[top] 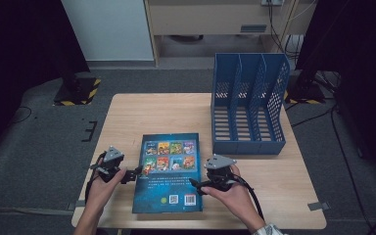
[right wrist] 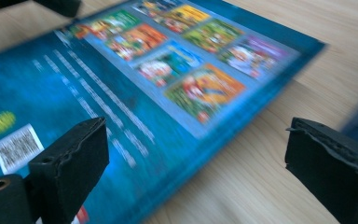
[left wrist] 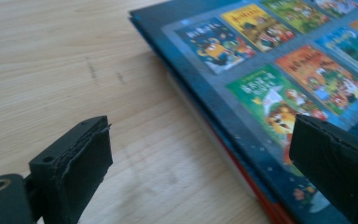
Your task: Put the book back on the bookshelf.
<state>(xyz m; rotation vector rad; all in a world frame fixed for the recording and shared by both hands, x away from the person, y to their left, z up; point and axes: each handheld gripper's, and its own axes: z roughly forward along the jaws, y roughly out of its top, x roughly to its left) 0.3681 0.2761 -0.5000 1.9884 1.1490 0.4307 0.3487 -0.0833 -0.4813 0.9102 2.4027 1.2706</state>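
A blue picture book (top: 169, 171) lies flat on the wooden table (top: 142, 112), back cover up, with small coloured pictures and a barcode. My left gripper (top: 136, 172) is at the book's left edge, open. In the left gripper view its jaws (left wrist: 205, 140) stand wide apart over the edge of the book (left wrist: 279, 70), and the pads touch nothing. My right gripper (top: 196, 185) is at the book's right edge, also open. In the right gripper view its jaws (right wrist: 198, 140) straddle the edge of the book (right wrist: 121, 93) without pressing on it.
A blue file holder (top: 247, 107) with three upright compartments stands on the table's back right, open toward the front. Bare wood lies to the left of the book and behind it. The table's front edge is close under both hands.
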